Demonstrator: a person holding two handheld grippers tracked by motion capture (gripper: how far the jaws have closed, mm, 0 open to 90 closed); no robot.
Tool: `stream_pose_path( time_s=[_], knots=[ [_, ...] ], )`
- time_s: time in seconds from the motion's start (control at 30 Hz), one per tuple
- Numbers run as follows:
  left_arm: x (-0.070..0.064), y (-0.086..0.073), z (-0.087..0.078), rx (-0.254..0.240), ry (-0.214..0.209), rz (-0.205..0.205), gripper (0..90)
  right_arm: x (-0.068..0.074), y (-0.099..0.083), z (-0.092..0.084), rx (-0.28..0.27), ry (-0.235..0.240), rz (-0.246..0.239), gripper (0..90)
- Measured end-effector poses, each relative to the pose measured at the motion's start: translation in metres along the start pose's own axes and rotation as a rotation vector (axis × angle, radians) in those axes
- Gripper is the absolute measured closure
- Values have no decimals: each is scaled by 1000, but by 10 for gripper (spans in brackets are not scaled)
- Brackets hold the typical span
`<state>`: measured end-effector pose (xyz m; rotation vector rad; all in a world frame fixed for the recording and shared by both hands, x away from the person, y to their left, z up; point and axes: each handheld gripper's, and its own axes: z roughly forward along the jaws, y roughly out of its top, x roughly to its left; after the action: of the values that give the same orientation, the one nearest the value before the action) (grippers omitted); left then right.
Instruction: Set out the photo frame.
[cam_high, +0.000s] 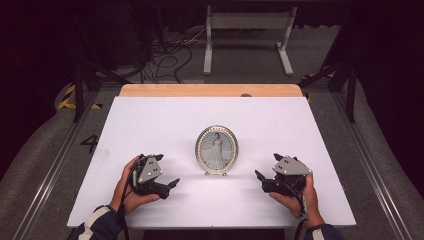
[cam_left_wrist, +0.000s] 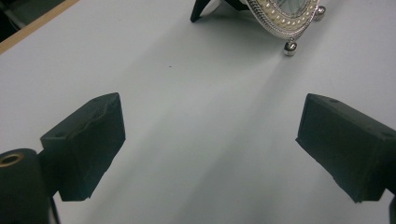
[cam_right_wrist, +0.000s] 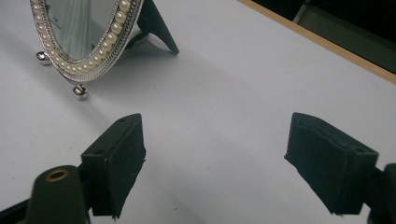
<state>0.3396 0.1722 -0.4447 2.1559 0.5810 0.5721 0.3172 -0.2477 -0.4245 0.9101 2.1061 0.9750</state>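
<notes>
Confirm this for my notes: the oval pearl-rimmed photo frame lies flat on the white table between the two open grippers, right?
Not quite: the photo frame stands upright on its feet and rear prop, as the high view shows. It is between the open left gripper and right gripper.

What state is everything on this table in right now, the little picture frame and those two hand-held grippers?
Oval picture frame: standing upright on its small ball feet, propped by a black back stand, untouched.
Left hand-held gripper: jaws open, nothing between them, apart from the frame.
Right hand-held gripper: jaws open, nothing between them, apart from the frame.
White table: bears the frame between the two grippers.
</notes>
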Motion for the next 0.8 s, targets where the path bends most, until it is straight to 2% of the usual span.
stream_pose_path(
  time_s=[0.13,0.43,0.8],
  knots=[
    [2,-7,-5,5,4,-16,81,-2,-4,-3,5,-7,-3,192],
    [6,-18,-18,-1,8,-24,81,-10,-14,-12,6,-38,16,186],
    [14,-33,-32,21,35,-53,81,-17,-25,-21,16,-56,38,186]
  ],
)
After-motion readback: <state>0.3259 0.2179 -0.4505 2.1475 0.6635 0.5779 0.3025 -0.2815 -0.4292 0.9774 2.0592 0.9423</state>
